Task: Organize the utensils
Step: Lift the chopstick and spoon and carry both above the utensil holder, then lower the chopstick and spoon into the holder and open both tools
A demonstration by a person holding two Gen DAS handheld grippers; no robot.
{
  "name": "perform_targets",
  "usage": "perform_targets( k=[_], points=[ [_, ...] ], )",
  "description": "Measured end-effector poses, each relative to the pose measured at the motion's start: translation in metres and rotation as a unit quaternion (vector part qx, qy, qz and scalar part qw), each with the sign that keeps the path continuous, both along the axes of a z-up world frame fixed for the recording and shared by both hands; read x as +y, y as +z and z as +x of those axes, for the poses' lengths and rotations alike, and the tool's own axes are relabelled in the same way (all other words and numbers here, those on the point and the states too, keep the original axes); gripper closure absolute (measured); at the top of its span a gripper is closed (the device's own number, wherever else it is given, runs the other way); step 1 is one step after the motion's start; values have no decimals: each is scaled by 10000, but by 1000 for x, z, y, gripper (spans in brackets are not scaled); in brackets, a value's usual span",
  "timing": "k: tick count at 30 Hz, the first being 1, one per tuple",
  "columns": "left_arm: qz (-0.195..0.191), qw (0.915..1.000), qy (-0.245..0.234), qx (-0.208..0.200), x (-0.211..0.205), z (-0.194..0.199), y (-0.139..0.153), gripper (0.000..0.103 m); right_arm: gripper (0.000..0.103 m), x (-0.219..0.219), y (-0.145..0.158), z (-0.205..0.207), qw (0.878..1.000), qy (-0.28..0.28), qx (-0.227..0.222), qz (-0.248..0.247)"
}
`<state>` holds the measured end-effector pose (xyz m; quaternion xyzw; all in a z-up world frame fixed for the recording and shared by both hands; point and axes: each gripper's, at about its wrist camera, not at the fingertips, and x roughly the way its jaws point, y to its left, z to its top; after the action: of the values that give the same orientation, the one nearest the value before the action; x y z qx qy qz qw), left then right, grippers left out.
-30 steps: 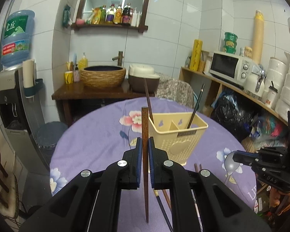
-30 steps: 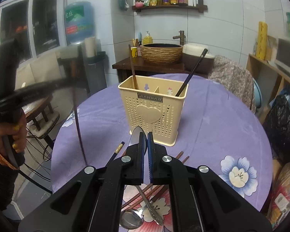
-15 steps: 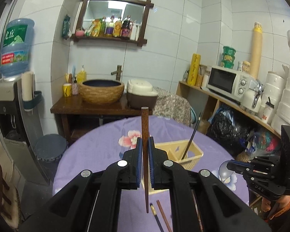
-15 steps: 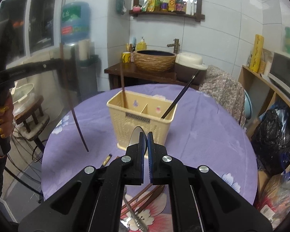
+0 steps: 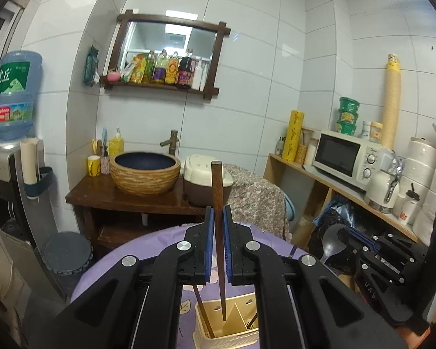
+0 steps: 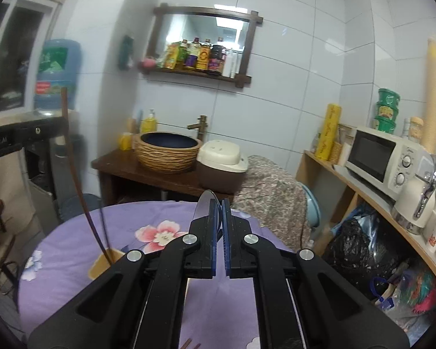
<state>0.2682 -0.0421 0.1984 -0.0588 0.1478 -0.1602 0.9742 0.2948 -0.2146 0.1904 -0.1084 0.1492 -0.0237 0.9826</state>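
While clamped on a brown chopstick (image 5: 218, 232), left hand-held gripper (image 5: 217, 224), tip inside cream caddy (image 5: 226, 338), right hand-held gripper (image 6: 219, 218) pinching spoon (image 6: 203, 206).

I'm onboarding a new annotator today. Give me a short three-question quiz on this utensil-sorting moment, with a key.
1. True or false: the left claw grips a brown chopstick standing upright.
2. Its lower tip hangs over which item? A) wicker basin B) cream utensil holder C) microwave
3. Fill in: the right claw is shut on a ____.

Key: 1 true; 2 B; 3 spoon
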Motion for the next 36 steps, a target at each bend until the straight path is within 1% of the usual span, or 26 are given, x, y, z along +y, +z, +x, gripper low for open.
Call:
perform_targets(
  k=[2, 4, 6, 10, 13, 16, 20, 21, 23, 24, 25, 27, 28, 29, 30, 33, 36],
  points=[
    [27, 9999, 22, 107, -2, 5, -15, 96, 99, 2, -16, 9, 9999, -46, 131, -26],
    [118, 9995, -30, 289, -8, 7, -37, 95, 99, 5, -36, 16, 9995, -47, 318, -73],
    [189, 9991, -39, 368, -9, 7, -51, 95, 99, 10, -50, 18, 9990, -38, 425, -141],
    [297, 9977, -112, 595, -9, 7, -79, 95, 99, 11, -76, 19, 9976, 25, 690, -105],
    [289, 9968, -107, 739, -8, 11, -90, 95, 99, 10, -90, 22, 9959, 86, 893, -72],
    [320, 9956, -146, 870, -7, 14, -101, 95, 99, 11, -100, 21, 9952, 133, 965, -31],
    [299, 9952, -151, 918, -6, 12, -105, 95, 98, 5, -107, 23, 9936, 213, 1094, 193],
    [301, 9951, -168, 921, -5, 11, -105, 94, 98, 4, -108, 23, 9934, 212, 1104, 238],
    [313, 9953, -171, 904, -3, 7, -104, 80, 97, 1, -108, 20, 9929, 257, 1107, 339],
    [288, 9956, -166, 880, -2, 5, -103, 66, 97, -1, -109, 18, 9927, 271, 1105, 397],
    [254, 9961, -157, 834, 0, 1, -102, 56, 93, -4, -109, 15, 9925, 280, 1092, 475],
    [252, 9969, -132, 731, 4, -8, -101, 49, 74, -8, -107, 8, 9924, 318, 1036, 579],
    [284, 9971, -114, 703, 6, -14, -101, 45, 52, -10, -106, 2, 9932, 310, 938, 619],
    [301, 9971, -94, 694, 7, -17, -102, 42, 40, -12, -104, -3, 9940, 288, 839, 642],
    [311, 9971, -78, 690, 10, -23, -103, 38, 40, -15, -103, -10, 9945, 284, 748, 671],
    [319, 9965, -52, 774, 17, -36, -111, 29, 40, -21, -105, -24, 9925, 377, 821, 823],
    [451, 9942, -68, 976, 22, -46, -124, 25, 36, -21, -109, -41, 9910, 460, 923, 853]
  ],
)
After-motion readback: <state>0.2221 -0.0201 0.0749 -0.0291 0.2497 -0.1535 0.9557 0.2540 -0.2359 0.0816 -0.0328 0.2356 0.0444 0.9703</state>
